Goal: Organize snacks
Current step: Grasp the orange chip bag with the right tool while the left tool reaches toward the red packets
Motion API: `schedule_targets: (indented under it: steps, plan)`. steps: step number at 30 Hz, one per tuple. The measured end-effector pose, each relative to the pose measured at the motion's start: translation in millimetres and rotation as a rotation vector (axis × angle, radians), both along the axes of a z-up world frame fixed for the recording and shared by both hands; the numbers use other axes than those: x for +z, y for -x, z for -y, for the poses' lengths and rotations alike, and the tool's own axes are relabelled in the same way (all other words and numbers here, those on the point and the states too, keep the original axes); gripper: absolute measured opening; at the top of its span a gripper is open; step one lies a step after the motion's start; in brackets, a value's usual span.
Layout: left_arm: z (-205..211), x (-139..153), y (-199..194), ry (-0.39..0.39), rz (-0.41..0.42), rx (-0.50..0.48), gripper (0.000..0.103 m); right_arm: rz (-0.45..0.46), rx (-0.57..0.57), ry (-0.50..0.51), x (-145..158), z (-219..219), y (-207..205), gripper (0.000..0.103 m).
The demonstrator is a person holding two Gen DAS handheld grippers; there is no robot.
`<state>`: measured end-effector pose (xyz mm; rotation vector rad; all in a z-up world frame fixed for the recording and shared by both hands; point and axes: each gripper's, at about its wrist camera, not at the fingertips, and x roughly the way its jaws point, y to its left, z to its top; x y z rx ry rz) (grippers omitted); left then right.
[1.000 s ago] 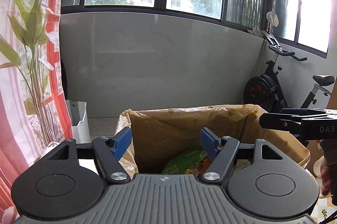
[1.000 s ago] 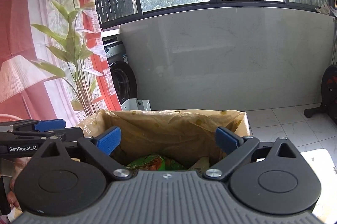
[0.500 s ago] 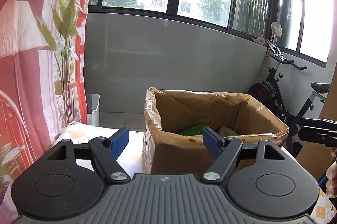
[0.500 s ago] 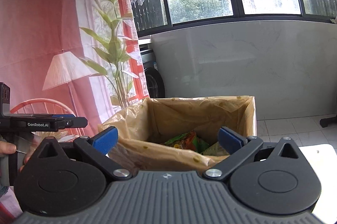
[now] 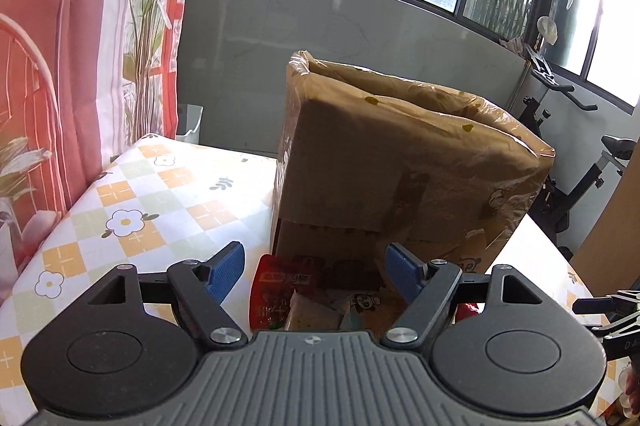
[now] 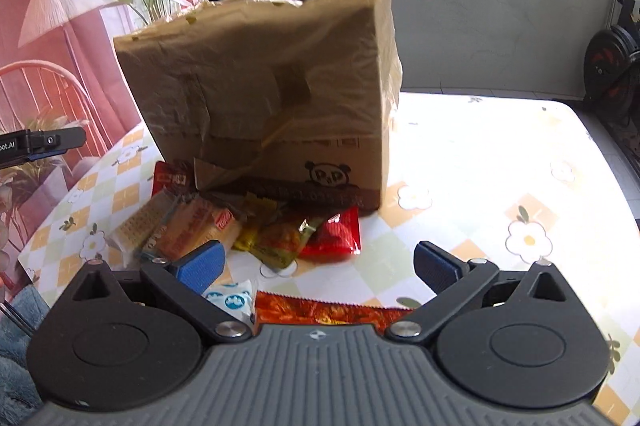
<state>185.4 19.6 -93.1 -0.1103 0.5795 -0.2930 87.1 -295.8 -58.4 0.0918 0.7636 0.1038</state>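
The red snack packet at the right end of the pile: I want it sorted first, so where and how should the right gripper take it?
Probably by its near bottom edge. The red packet lies flat on the tablecloth, its far end tucked against the cardboard box, a yellow-green packet overlapping its left side. Bring the open right gripper in low from the near right, where the cloth is bare.

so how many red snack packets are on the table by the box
3 red foil snack packets: one at the brown cardboard box's left front corner, one at its right front, one nearest the camera. More may be hidden.
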Motion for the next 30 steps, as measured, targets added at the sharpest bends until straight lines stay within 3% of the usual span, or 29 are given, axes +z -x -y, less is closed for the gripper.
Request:
schedule_targets:
  steps: [7, 14, 17, 19, 20, 30]
  plan:
    - [-6, -14, 4, 0.005, -0.039, 0.031, 0.079, -0.151, -0.009, -0.007, -36, -2, 5, 0.103]
    - [3, -25, 9, 0.010, -0.075, 0.022, 0.079, -0.223, -0.037, -0.017, -51, 0, 2, 0.103]
    - [6, -32, 12, 0.008, -0.093, 0.016, 0.079, -0.233, -0.040, -0.020, -54, 1, 1, 0.099]
    - [9, -37, 14, 0.009, -0.107, 0.012, 0.079, -0.257, -0.041, -0.003, -59, 0, -1, 0.085]
    - [10, -39, 14, 0.009, -0.114, 0.010, 0.079, -0.286, -0.038, 0.002, -64, 0, -3, 0.085]
    - [22, -51, 16, -0.003, -0.164, -0.035, 0.079, -0.191, -0.011, -0.039, -53, 0, 0, 0.073]
